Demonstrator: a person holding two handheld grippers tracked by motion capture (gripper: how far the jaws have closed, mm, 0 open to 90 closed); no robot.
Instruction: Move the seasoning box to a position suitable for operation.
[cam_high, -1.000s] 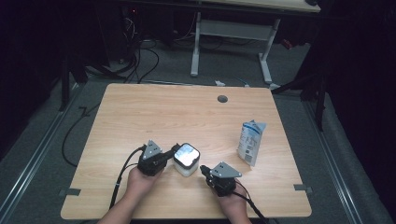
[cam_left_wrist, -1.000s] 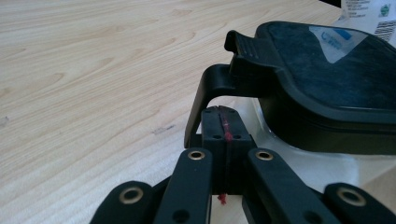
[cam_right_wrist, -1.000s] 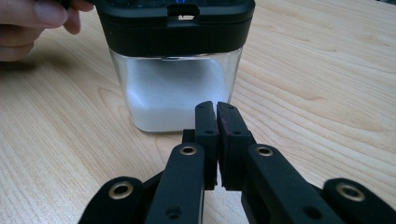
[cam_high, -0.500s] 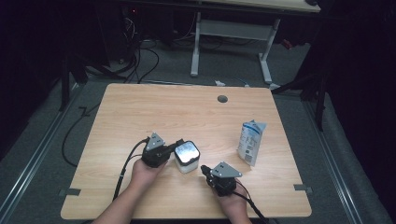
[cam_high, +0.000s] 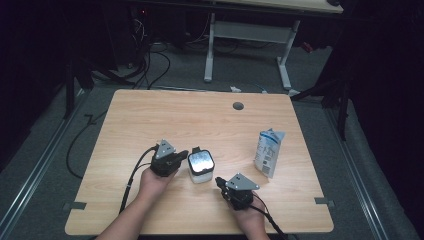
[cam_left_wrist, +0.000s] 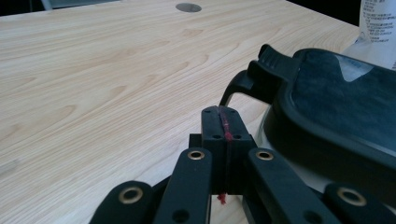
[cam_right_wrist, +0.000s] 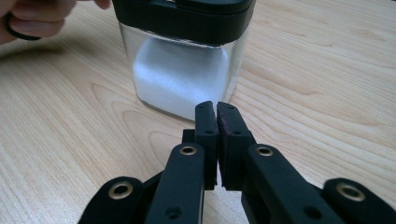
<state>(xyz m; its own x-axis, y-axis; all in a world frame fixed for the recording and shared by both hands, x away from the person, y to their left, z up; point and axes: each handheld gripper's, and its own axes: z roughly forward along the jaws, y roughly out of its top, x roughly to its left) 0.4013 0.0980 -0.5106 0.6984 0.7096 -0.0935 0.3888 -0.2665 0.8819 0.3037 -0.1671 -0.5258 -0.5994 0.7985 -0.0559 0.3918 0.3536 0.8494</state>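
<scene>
Now the surface (cam_high: 150, 120) carries a clear container (cam_high: 201, 167) of white powder, black lid on, near its front middle, between my tools. Left tool (cam_high: 181, 155), jaws together, sits just beside the lid's latch (cam_left_wrist: 261, 74); right tool (cam_high: 218, 181), also together and empty, waits near. Likely step: working the lid open; next I must catch that latch. Right gripper view shows the powder; high view shows a carton (cam_high: 268, 152).

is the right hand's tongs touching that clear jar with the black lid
Apart. In the right gripper view, bare wood shows between the shut tips of the right tongs and the jar.
</scene>
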